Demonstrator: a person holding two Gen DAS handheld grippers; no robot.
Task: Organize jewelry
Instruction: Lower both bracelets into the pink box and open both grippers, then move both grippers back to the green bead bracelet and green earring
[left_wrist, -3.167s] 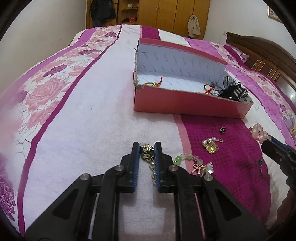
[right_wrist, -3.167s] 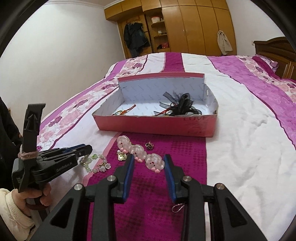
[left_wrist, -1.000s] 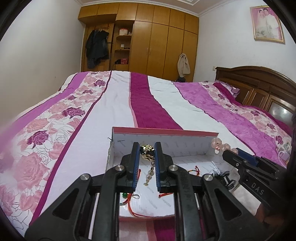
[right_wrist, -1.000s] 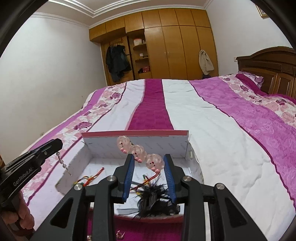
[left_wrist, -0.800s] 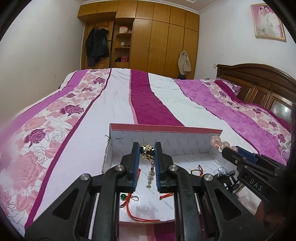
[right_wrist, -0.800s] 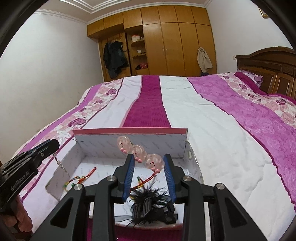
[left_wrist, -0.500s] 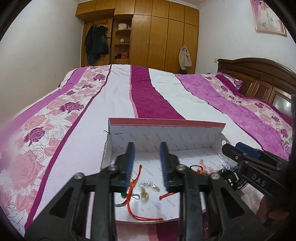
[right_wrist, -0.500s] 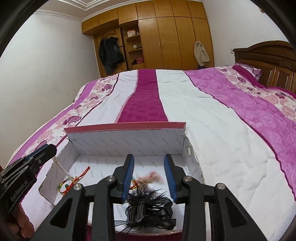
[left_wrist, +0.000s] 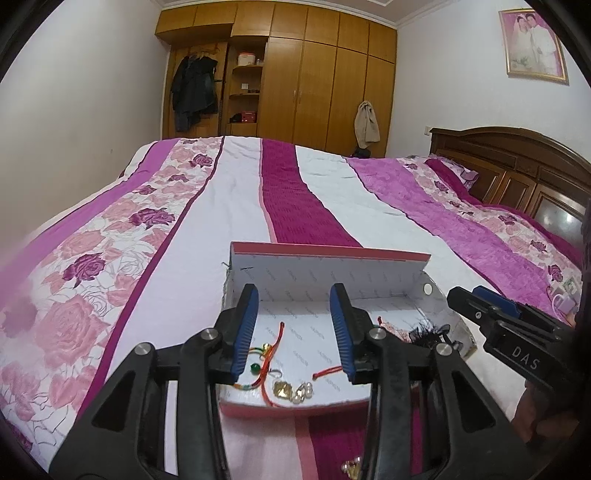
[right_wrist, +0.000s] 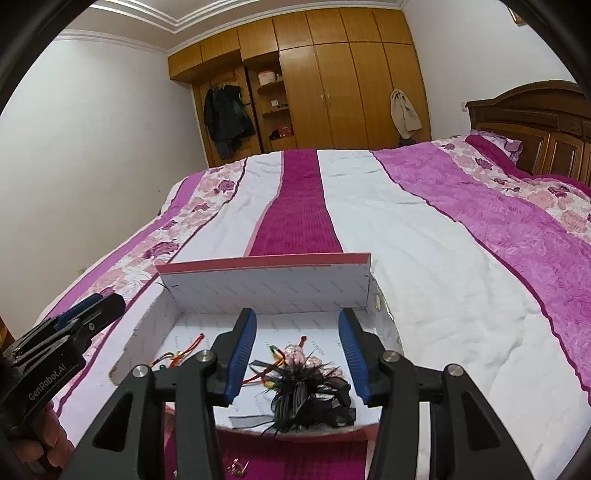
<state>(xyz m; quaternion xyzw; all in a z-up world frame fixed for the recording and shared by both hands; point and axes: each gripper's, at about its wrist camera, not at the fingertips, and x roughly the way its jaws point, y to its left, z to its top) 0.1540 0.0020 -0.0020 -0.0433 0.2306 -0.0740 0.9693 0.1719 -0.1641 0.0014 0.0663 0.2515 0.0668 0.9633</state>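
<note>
Left gripper (left_wrist: 291, 328): I'm holding it spread, empty, over the box (left_wrist: 325, 254).
Right gripper (right_wrist: 297, 354): I'm hovering it released.
Gold pearl piece (left_wrist: 293, 390): lying inside, near edge.
Pink beads (right_wrist: 295, 352): resting inside, beside black feather clip (right_wrist: 308, 397).

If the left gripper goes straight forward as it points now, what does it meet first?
Probably the white back wall of the box: the open left gripper hangs above the box floor, aimed at that wall. Depth is uncertain.
</note>
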